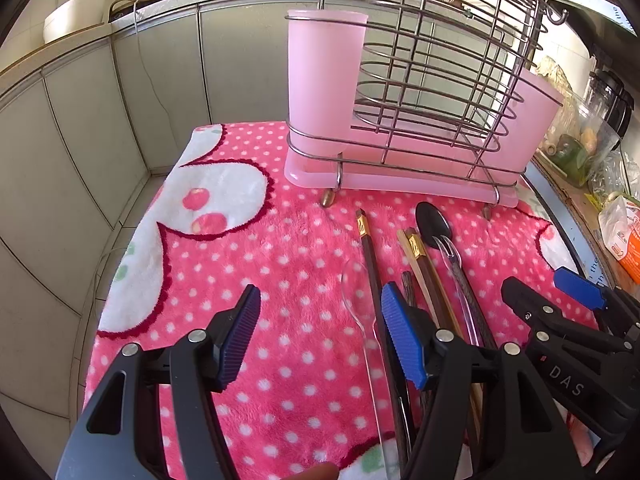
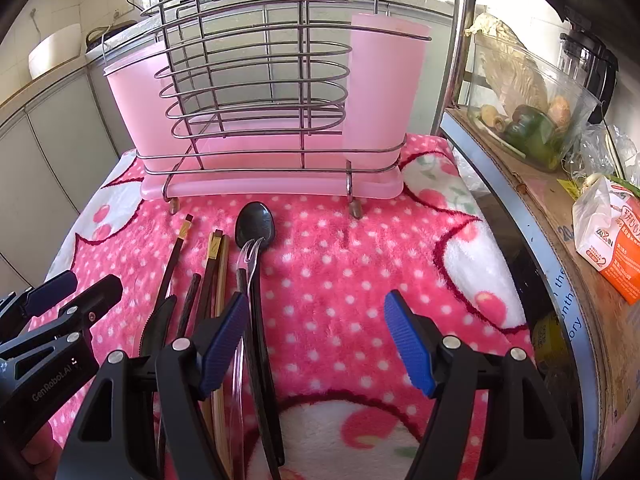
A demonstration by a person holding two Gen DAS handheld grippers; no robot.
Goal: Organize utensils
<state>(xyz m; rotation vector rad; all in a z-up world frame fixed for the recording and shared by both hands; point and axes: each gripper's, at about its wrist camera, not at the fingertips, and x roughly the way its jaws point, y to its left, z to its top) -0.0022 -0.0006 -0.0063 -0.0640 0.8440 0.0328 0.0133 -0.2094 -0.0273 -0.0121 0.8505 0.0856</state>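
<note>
A wire utensil rack (image 1: 432, 80) (image 2: 256, 92) with pink plastic cups and a pink tray stands at the back of the pink dotted blanket (image 1: 280, 264). In front of it lie a black spoon (image 1: 433, 225) (image 2: 255, 224), a clear plastic fork (image 2: 249, 258), several chopsticks (image 1: 370, 264) (image 2: 214, 276), a clear plastic spoon (image 1: 360, 300) and a black knife (image 2: 158, 328). My left gripper (image 1: 320, 336) is open and empty, just left of the utensils. My right gripper (image 2: 316, 340) is open and empty, its left finger over the utensils; it also shows in the left wrist view (image 1: 548, 292).
A cardboard-topped surface on the right holds a glass bowl of vegetables (image 2: 528, 100) and a carton (image 2: 608, 236). Grey cabinets (image 1: 100, 120) run along the left and back. The blanket's edge drops off at the left.
</note>
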